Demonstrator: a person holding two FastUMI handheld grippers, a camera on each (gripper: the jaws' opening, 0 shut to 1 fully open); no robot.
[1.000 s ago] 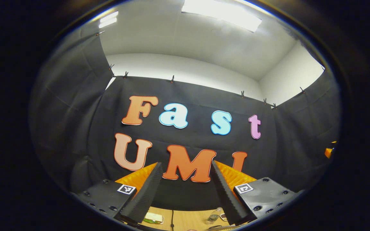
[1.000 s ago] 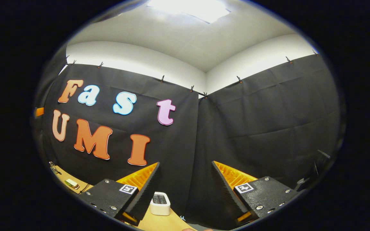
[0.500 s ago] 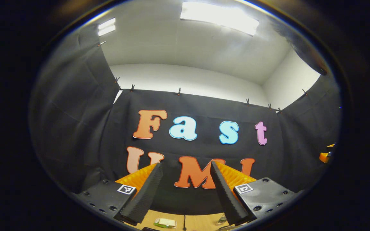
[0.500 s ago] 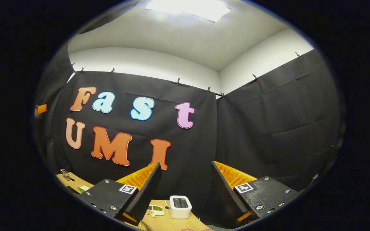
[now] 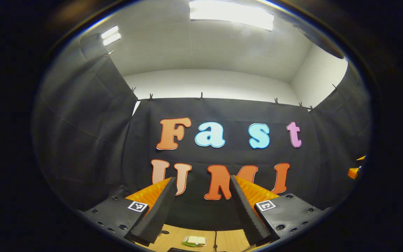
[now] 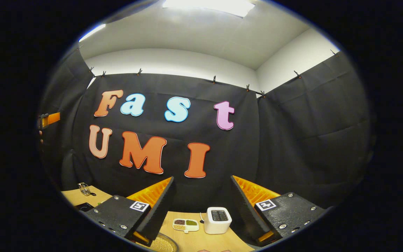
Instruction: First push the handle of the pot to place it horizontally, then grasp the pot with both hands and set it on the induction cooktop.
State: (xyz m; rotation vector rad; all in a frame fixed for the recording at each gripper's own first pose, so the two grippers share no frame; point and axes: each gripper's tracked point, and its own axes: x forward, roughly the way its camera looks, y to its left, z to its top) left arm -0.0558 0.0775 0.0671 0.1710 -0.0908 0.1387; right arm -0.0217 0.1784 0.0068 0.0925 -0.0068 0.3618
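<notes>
Left gripper (image 5: 201,210) and right gripper (image 6: 201,210) are both hanging released, gripping nothing, aimed high; past them on the counter (image 6: 201,241) a white toaster (image 6: 217,220) is sitting. Pot's whereabouts: cannot tell. Risk: descending blind and clipping the toaster

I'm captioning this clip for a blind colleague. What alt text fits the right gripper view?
The right gripper, its black ridged fingers spread open and empty, points up at the booth's black cloth wall. Between the fingers, low on the wooden table, sit a white boxy toaster and a small white divided dish of brown and green bits.
</notes>
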